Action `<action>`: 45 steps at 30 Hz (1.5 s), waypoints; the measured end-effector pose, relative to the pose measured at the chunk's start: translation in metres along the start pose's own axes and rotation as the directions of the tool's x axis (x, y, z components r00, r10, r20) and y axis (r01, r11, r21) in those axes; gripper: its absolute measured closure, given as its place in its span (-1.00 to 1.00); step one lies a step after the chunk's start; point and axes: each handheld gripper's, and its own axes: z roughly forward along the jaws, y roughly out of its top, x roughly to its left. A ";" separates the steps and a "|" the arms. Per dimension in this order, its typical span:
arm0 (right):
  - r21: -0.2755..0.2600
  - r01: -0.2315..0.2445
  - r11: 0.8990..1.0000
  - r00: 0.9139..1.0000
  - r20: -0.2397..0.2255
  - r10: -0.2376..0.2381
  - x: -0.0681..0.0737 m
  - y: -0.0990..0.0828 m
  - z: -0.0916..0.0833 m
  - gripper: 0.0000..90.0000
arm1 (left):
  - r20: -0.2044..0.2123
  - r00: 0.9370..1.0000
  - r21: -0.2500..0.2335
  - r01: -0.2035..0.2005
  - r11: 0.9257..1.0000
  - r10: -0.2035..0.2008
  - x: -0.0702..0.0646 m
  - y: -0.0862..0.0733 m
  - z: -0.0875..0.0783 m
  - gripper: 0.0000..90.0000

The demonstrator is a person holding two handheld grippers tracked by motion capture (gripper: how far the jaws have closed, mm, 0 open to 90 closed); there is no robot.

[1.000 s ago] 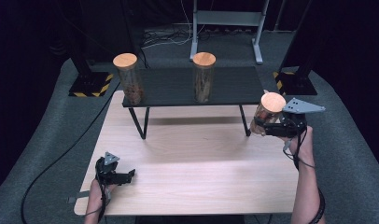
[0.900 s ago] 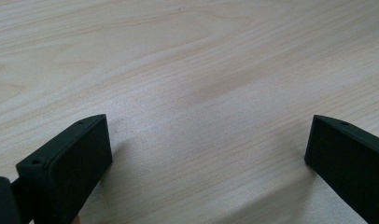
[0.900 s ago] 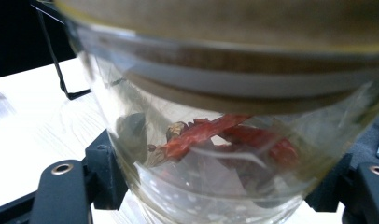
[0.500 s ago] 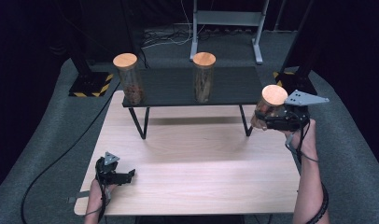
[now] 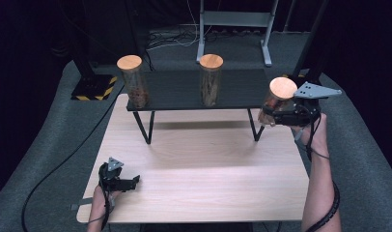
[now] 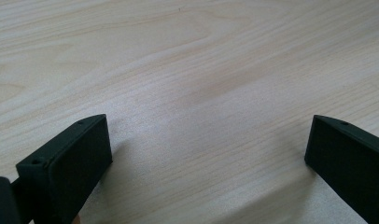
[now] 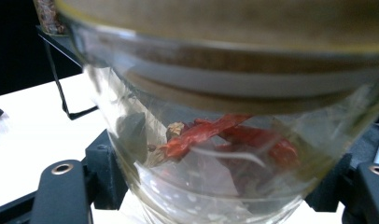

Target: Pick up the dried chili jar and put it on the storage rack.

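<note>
The right claw (image 5: 276,115) squeezes a glass jar (image 5: 277,100) by the right end of the black shelf (image 5: 184,89). The left claw (image 5: 129,182) sits wide open on the bare wooden desk (image 5: 208,174), holding nothing.

Bare tabletop (image 5: 199,169) before black shelf (image 5: 184,89)

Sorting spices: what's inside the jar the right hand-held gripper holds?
Red dried chillies inside the jar. Its wooden lid covers the top; the bottom is cut off.
</note>
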 end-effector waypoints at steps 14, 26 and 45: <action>-0.002 0.007 1.000 1.000 0.001 -0.007 -0.005 0.018 0.003 -0.46 | 0.000 1.000 0.000 0.000 1.000 0.000 0.000 0.000 0.000 -1.00; 0.010 0.005 1.000 1.000 0.012 -0.005 -0.012 0.028 0.009 -0.46 | 0.000 1.000 0.000 0.000 1.000 0.000 0.000 0.000 0.000 -1.00; 0.034 -0.039 0.999 0.999 0.023 0.038 -0.031 0.040 0.029 -0.46 | 0.000 1.000 0.000 0.000 1.000 0.000 0.000 0.000 0.000 -1.00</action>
